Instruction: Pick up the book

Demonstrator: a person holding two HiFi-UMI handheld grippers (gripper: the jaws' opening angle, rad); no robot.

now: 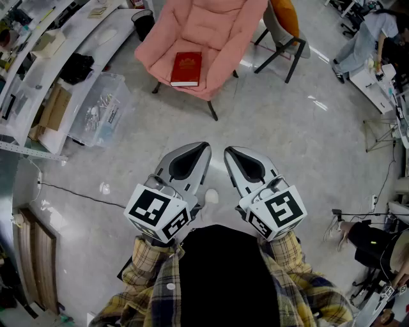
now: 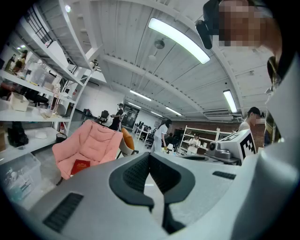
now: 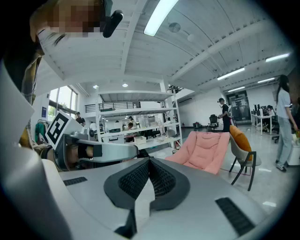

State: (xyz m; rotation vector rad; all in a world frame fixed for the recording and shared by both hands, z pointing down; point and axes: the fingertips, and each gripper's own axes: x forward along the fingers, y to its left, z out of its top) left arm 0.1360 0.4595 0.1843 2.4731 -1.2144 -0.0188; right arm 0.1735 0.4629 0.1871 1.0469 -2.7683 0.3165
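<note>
The book [image 1: 186, 69] is red and lies flat on the seat of the pink chair [image 1: 211, 25], out across the floor [image 1: 294, 128] and well away from both grippers. The left gripper view catches it too, as a small red patch on the seat cushion.

Left gripper [image 1: 203, 149] has its jaws pressed together tip to tip, gripping only each other. Same for the right gripper [image 1: 229, 152]: its pads meet along the whole seam. They sit side by side, close in front of the person's plaid sleeves [image 1: 150, 262], both pointing toward the chair.

Containers:
- A clear plastic bin [image 1: 99, 108] sits on the floor left of the chair, up against the long white desk [image 1: 38, 76]. There are small light-coloured bits inside, maybe bagged parts, but they're too tiny to be sure.
- A black trash can [image 1: 142, 24] stands by the chair's back left corner. Its inside just reads as dark, so I can't tell what's in it.

A flat piece of cardboard [image 1: 54, 108] leans beside the clear bin, and a black bag [image 1: 75, 67] sits on the desk. A second chair with an orange cushion [image 1: 285, 16] stands just right of the pink one.
</note>
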